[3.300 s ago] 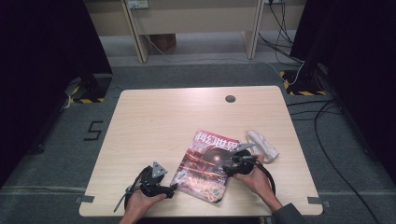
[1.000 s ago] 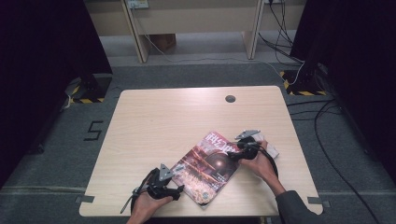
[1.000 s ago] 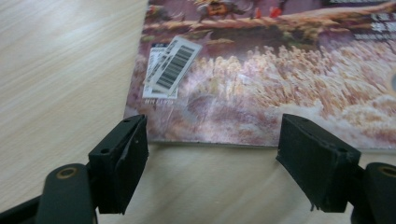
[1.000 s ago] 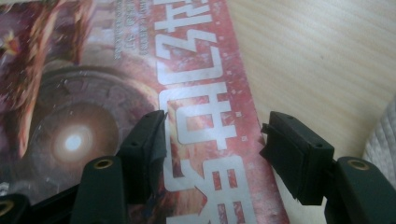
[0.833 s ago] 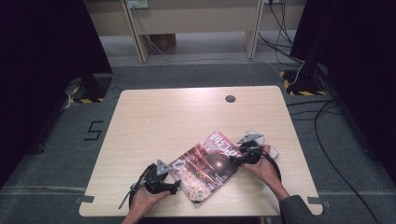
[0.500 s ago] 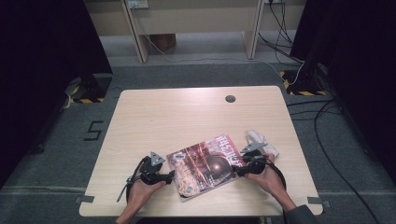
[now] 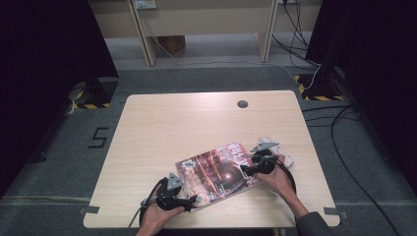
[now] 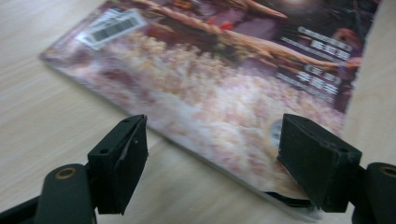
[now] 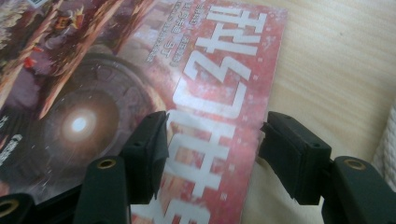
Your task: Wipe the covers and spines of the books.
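Observation:
A glossy magazine (image 7: pixel 219 172) with a red title band lies flat near the table's front edge, its title end pointing right. My left gripper (image 7: pixel 194 200) is at its near left corner. In the left gripper view the magazine (image 8: pixel 224 84) has its edge between the wide jaws of that gripper (image 8: pixel 212 135), which have just been opening; one pad sits on the corner, the other over bare wood. My right gripper (image 7: pixel 244 169) rests at the title end. In its own view this gripper (image 9: pixel 212 133) straddles the edge of the magazine (image 9: pixel 140 93), open, with nothing pinched.
The light wooden table (image 7: pixel 196 123) has a dark cable hole (image 7: pixel 242 103) at the back. A white rolled cloth (image 7: pixel 290 160) lies just right of my right hand and appears as the cloth (image 9: pixel 387 149) at that view's edge. Cables cross the floor on the right.
The magazine has turned clockwise, from standing nearly upright to lying almost crosswise. My right gripper swung down with its title end; my left gripper shifted to the near left corner.

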